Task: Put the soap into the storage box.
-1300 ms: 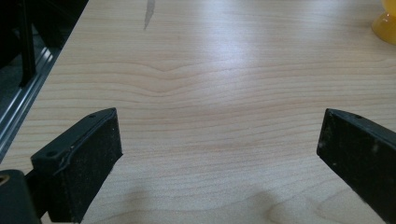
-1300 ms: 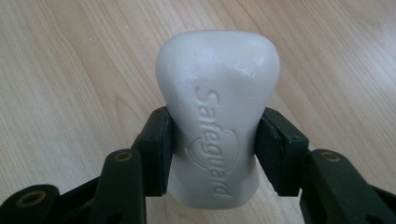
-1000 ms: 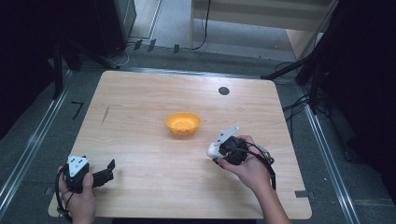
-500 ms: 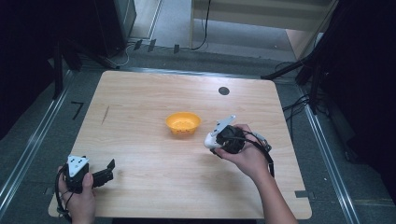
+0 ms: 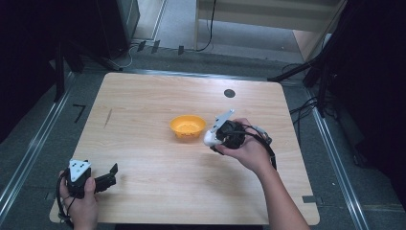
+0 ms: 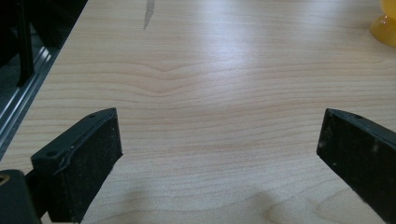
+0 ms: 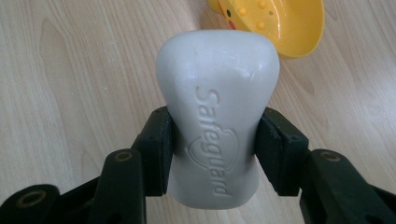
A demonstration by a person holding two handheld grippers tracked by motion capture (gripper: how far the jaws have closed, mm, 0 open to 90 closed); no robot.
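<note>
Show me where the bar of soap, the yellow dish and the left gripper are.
Bar of soap [image 7: 218, 93]: right gripper view, on its white upper face above the embossed lettering.
Yellow dish [image 5: 187, 125]: high view, on its inner hollow.
Left gripper [image 6: 219, 154]: left gripper view, midway between its wide-apart black jaws.

White soap bar [image 7: 215, 135], "Safeguard" embossed, held off the table, approx 4 o'clock of yellow soap dish [image 5: 187, 126], just beside it.
</note>
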